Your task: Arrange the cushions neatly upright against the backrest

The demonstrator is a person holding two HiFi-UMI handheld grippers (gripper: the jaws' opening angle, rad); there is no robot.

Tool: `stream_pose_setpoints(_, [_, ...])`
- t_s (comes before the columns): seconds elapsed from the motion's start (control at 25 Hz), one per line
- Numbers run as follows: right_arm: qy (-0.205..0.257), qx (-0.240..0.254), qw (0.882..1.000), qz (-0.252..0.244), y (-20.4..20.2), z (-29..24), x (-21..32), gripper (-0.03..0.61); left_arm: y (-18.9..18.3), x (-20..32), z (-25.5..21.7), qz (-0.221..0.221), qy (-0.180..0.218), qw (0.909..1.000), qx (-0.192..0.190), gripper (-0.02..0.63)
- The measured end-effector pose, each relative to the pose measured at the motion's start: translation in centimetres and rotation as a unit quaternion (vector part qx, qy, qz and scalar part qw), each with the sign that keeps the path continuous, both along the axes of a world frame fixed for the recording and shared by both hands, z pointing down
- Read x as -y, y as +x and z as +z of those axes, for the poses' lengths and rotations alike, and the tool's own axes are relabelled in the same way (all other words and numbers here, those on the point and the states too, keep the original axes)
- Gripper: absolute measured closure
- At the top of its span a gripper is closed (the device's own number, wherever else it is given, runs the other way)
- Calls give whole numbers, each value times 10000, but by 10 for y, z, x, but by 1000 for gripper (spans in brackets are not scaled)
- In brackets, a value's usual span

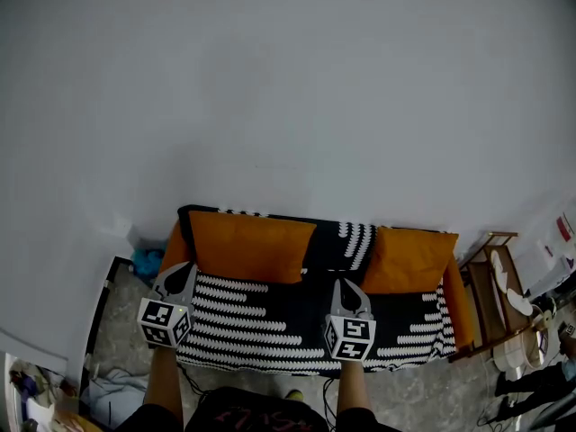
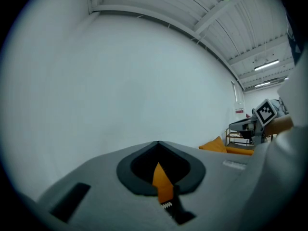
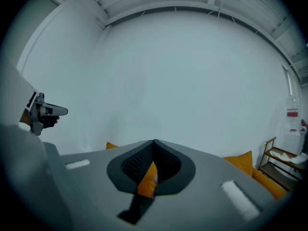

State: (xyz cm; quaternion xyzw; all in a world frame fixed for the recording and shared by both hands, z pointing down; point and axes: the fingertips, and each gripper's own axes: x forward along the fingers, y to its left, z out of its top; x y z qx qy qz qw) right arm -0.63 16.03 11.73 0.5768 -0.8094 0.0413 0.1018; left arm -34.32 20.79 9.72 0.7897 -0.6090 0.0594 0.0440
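Observation:
Two orange cushions lean on the backrest of a sofa [image 1: 270, 322] with a black-and-white striped cover: a wide left cushion [image 1: 252, 246] and a smaller right cushion [image 1: 409, 259]. My left gripper [image 1: 180, 273] hovers over the seat's left end, just short of the left cushion's lower corner, jaws shut with nothing held. My right gripper [image 1: 349, 288] is over the seat's middle, between the cushions, also shut and empty. In the left gripper view the shut left gripper [image 2: 158, 143] points at the wall, with the right cushion [image 2: 216, 145] off to the right. The right gripper [image 3: 154, 141] shows the same cushion [image 3: 240, 160].
A plain white wall [image 1: 288, 88] rises behind the sofa. A wooden side rack [image 1: 495, 295] with white items stands right of it. A blue bundle [image 1: 147, 261] lies at the sofa's left end, and loose clutter [image 1: 36, 394] is on the floor at the lower left.

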Motion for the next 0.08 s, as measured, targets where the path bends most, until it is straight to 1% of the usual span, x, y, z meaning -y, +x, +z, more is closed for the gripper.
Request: stream_pose_setpoints(0.08, [44, -10, 10000, 28, 0, -2, 4, 571, -2, 4, -3, 16, 32, 10000, -6, 617])
